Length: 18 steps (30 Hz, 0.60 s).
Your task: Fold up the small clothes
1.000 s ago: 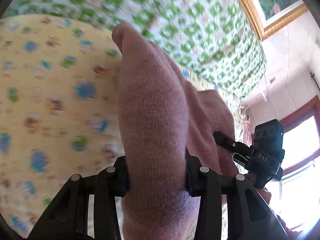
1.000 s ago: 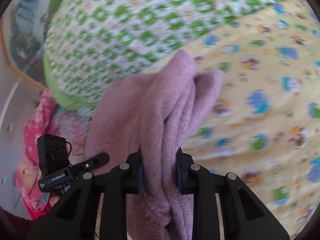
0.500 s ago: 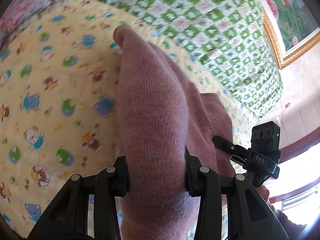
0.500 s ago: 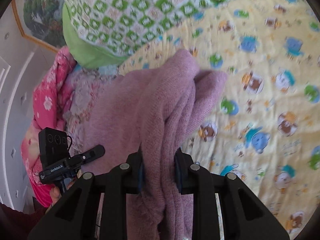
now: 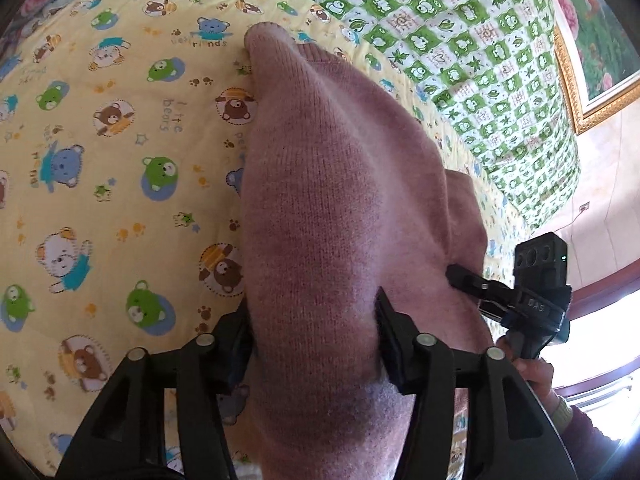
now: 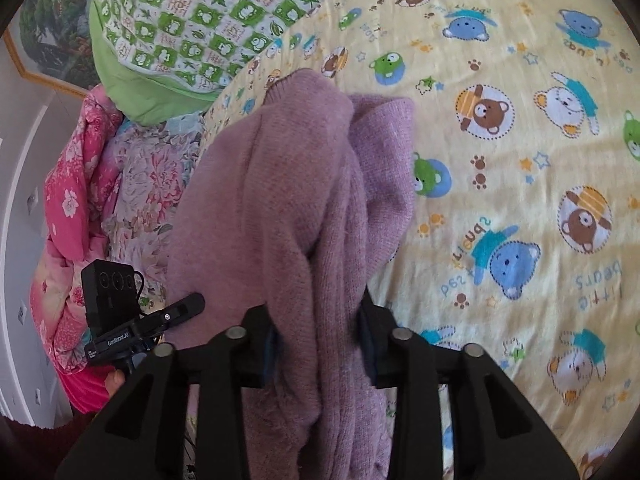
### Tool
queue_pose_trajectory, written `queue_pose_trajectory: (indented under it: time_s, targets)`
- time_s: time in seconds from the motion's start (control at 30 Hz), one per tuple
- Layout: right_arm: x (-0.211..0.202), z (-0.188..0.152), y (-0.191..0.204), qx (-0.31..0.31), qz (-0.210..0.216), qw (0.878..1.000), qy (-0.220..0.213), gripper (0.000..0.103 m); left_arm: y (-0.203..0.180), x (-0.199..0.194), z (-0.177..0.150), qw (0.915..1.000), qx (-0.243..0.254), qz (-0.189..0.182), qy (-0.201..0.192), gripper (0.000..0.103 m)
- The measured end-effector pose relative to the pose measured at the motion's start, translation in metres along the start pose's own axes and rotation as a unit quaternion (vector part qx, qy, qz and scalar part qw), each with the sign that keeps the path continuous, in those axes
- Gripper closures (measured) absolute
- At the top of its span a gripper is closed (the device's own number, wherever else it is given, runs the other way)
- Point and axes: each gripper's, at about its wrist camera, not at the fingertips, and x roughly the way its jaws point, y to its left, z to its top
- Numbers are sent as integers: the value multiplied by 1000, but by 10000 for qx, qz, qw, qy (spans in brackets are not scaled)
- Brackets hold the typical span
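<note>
Your left claw (image 5: 314, 344) is clamped on a thick bunch of the mauve knitted sweater (image 5: 336, 208), fabric filling the gap between its fingers. Your right claw (image 6: 316, 338) is likewise closed on a gathered fold of the same sweater (image 6: 280, 200). The garment stretches between the two claws above the bed, its far end draping forward onto the yellow bear-print sheet (image 5: 100, 152). To the left of your left claw and to the right of your right claw the sheet (image 6: 520, 160) lies flat and unobstructed. The far edge is bounded by a green-checked quilt (image 5: 480, 60), and a pink floral blanket (image 6: 76, 200) is heaped at the side near your left claw. A gold-framed picture (image 5: 592, 40) hangs on the wall beyond the quilt.
</note>
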Motion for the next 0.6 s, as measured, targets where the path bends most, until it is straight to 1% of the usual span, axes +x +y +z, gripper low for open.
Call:
queue_pose_trajectory:
  time_s: [0.03,0.1,0.23,0.4,0.5,0.53,0.6]
  targets:
    - [-4,-2,2,20,-42,10000,-47,55,-3,-2,1,10000,12,30,-8,44]
    - [-15,-5,6,34,-62,9999,-141,55,-5,-12,-3,9998,32,160,-71,43]
    - [-37,-15,15,-37,-212,9993,-314,54,-8,-33,-15,9996,121,232,-143,43]
    - [-62,-41,30,-136,-336,9982,-470,54,-5,-54,-35,9992,186,329,-160,43]
    - [-68,-60,36,-136,-274,9985,-457,54,0,-57,-50,9992,160,368,-49,43]
    - [-68,-65,37,-123,-266,9987,-407,54,2,-56,-56,9991,164,398,6,43]
    - [-61,-79,41,-190,-379,9989,-221,54,6,-54,-68,9990,157,402,123,43]
